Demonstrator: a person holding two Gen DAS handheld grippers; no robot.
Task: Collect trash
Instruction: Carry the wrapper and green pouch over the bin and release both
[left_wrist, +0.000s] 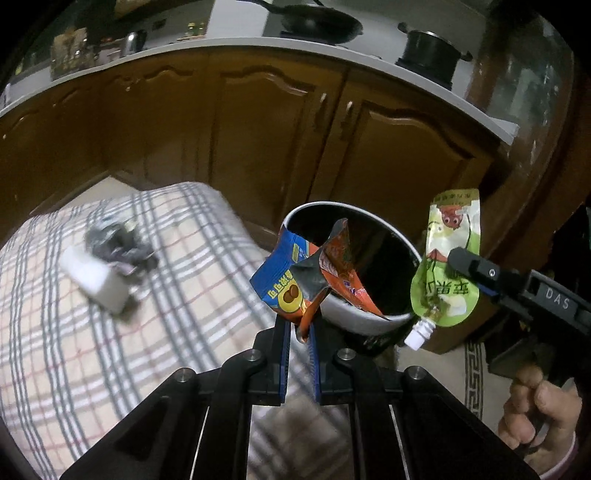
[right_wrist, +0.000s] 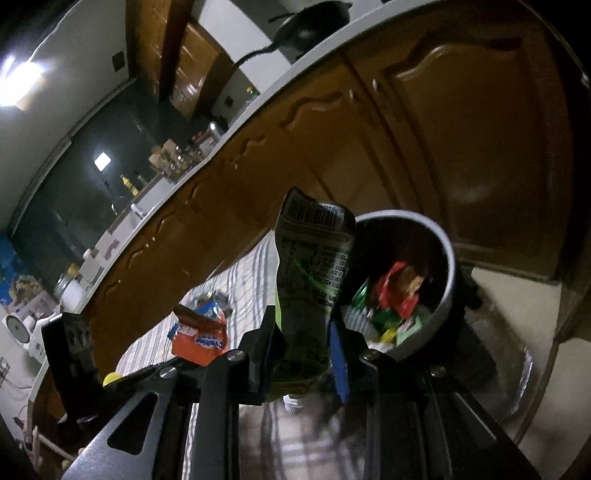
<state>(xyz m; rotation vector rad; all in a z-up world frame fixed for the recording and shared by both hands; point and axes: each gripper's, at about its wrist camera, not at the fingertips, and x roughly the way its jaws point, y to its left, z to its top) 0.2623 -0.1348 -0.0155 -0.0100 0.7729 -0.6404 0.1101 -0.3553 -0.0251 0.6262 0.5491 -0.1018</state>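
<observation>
- Orange-and-blue wrapper (left_wrist: 314, 273) was clamped in the left gripper (left_wrist: 299, 332), hanging at the near rim of the bin (left_wrist: 369, 321).
- Green pouch (left_wrist: 448, 258) was pinched in the right gripper (right_wrist: 304, 343), beside the bin's other side.
- Bin already held wrappers.
- Step judged: drop-off; next, carry each piece over the opening and release.
- More trash (left_wrist: 110, 254) lay on the checked surface (left_wrist: 92, 369).

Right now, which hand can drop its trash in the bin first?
Probably the left. Its tool holds the orange and blue wrappers right at the bin mouth, while the right tool holds the green pouch just outside the rim.
</observation>
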